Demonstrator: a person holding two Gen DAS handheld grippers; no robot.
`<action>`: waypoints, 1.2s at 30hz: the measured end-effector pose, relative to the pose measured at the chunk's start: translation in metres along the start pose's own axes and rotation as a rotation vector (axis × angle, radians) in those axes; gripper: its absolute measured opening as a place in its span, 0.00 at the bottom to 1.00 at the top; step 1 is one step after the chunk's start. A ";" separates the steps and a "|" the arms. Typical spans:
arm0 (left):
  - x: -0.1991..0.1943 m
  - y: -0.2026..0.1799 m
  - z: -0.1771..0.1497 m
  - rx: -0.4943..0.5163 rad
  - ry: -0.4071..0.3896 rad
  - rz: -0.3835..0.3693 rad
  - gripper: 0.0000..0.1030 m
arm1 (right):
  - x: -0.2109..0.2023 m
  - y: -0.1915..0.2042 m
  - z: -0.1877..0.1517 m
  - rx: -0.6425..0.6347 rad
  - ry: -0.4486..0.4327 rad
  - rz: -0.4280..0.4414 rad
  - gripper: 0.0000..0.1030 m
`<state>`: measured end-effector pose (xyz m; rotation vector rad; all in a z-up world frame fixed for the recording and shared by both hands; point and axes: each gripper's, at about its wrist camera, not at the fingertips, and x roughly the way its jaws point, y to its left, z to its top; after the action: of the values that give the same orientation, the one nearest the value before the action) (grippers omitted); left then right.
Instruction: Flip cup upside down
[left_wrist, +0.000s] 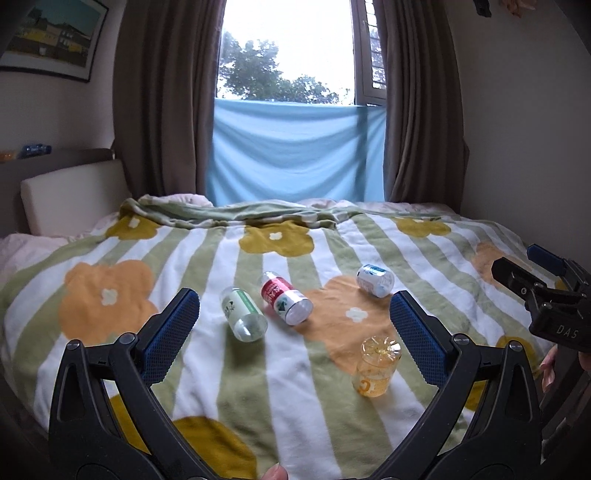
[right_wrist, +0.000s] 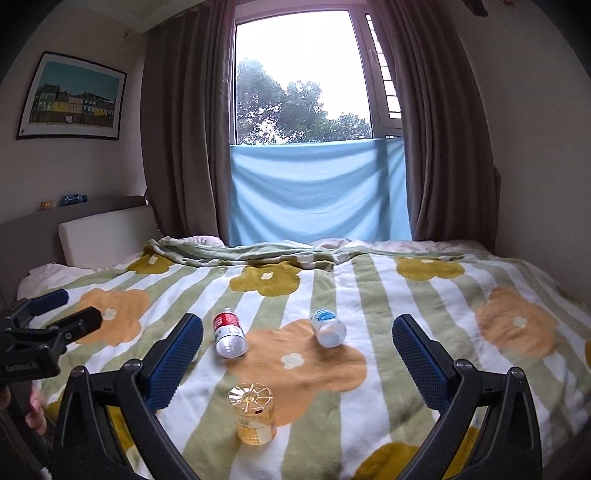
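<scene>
A clear yellow cup (left_wrist: 376, 366) stands upside down on the flowered blanket (left_wrist: 258, 369), base up; it also shows in the right wrist view (right_wrist: 253, 412). Three clear cups lie on their sides behind it: one with a green label (left_wrist: 243, 314), one with a red label (left_wrist: 286, 298) (right_wrist: 229, 335), one with a blue label (left_wrist: 375, 279) (right_wrist: 327, 328). My left gripper (left_wrist: 291, 328) is open and empty, just short of the cups. My right gripper (right_wrist: 297, 354) is open and empty too, above the yellow cup. Each gripper shows at the edge of the other's view.
The bed fills both views. A padded headboard (right_wrist: 107, 236) stands at the left. Brown curtains (right_wrist: 443, 147) and a pale blue cloth (right_wrist: 317, 192) hang at the window behind. A fold of bedding (right_wrist: 251, 254) lies along the far edge.
</scene>
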<state>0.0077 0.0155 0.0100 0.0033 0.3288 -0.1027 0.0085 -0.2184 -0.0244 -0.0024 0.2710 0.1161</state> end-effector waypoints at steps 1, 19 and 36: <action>-0.002 0.002 0.001 -0.004 -0.005 0.000 1.00 | 0.000 0.003 0.000 -0.011 -0.001 -0.010 1.00; -0.003 0.015 -0.004 -0.045 -0.024 0.001 1.00 | -0.002 0.009 -0.001 -0.019 -0.007 -0.048 1.00; 0.006 0.014 -0.007 -0.047 -0.009 -0.005 1.00 | -0.003 0.008 -0.003 -0.011 -0.014 -0.046 1.00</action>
<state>0.0126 0.0291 0.0011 -0.0443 0.3218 -0.1000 0.0042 -0.2106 -0.0269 -0.0192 0.2559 0.0719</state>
